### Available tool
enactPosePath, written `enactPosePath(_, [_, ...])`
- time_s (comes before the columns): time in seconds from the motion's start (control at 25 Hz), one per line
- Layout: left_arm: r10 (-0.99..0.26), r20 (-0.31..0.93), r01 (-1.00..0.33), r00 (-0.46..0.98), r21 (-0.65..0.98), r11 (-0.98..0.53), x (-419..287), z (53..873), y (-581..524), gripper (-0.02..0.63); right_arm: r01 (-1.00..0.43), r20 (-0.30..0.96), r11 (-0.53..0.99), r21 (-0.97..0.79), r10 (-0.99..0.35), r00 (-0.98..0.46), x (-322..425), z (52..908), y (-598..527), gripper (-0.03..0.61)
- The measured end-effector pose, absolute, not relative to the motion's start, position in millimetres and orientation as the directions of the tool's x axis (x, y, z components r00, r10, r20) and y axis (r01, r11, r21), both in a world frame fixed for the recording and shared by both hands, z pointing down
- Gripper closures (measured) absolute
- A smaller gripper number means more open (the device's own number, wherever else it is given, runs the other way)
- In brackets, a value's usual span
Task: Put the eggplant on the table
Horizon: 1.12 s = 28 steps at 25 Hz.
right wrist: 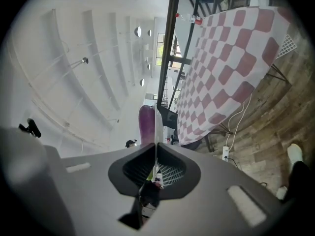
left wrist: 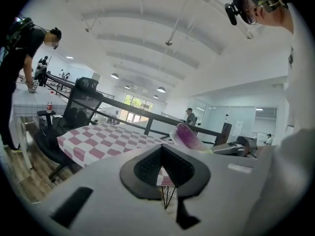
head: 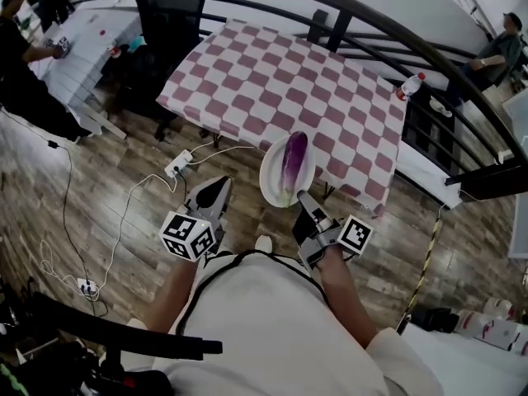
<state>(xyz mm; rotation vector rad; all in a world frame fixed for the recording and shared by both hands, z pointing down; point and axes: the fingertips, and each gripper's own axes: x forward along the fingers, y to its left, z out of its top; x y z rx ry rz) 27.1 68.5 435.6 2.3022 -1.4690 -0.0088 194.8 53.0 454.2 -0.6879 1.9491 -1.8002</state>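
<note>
The right claw (head: 304,198) is pinching the near rim of a white plate (head: 268,180), its jaws pressed onto the thin edge. The eggplant (head: 294,165) is lying on that plate, not yet on the worktop (head: 280,81). From the right claw, the eggplant is sitting at 12 o'clock. Its long axis is running 12 to 6, with the greenish stem end pointing back at 6 toward the jaws. The checked worktop is stretching away beyond the plate at 12, and the plate's far rim is showing against the cloth's near edge.

The left claw (head: 213,195) is hanging at about 9 o'clock of the right one, apart from the plate, with its jaws pressed together on nothing. The right claw is therefore the nearer one, and the coming move is probably calling for a reach forward toward 12.
</note>
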Motion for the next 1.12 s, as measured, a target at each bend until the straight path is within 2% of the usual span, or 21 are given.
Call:
enactPosePath(0.52, [-0.877,0.249,-0.883,0.412,0.347,-0.316,41,454,55,0.609,-0.094,0.062,0.026,-0.995,-0.584,-0.809,219,473,27,0.557])
enactPosePath(1.12, [-0.846,0.22,-0.851,0.486,0.341,-0.4,28,446,-15,0.609,-0.1,0.057,0.031,-0.994,-0.638,-0.768,201,467,-21,0.557])
